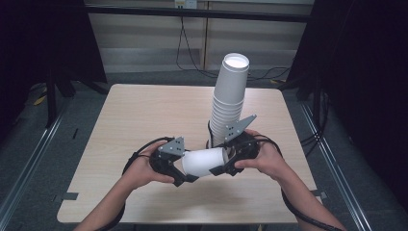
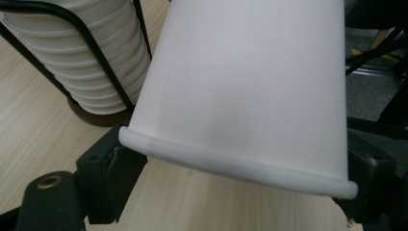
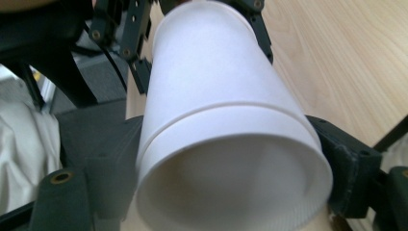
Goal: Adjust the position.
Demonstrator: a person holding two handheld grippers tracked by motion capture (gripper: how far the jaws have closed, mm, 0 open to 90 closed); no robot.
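Paper cups, white and nested one in the other, lie on their side between our two grippers, just above the table's near edge. In the left gripper view our jaws clamp the rolled rim of one cup. In the right gripper view our jaws sit on either side of the wider cup's wall near its open mouth, where a second rim line shows the inner cup seated in it; we cannot tell whether these pads press on the wall or merely flank it. Seen from above, the left gripper and the right gripper face each other across the pair, with a hand behind each.

Outward from there, toward the table's far right side, the tall cup stack leans in its black wire holder on a dark round base.

We judge the work to be mid-way: the pair is off the stack and gripped at both ends, yet the cups are not yet apart. Pulling them free and placing them remains.
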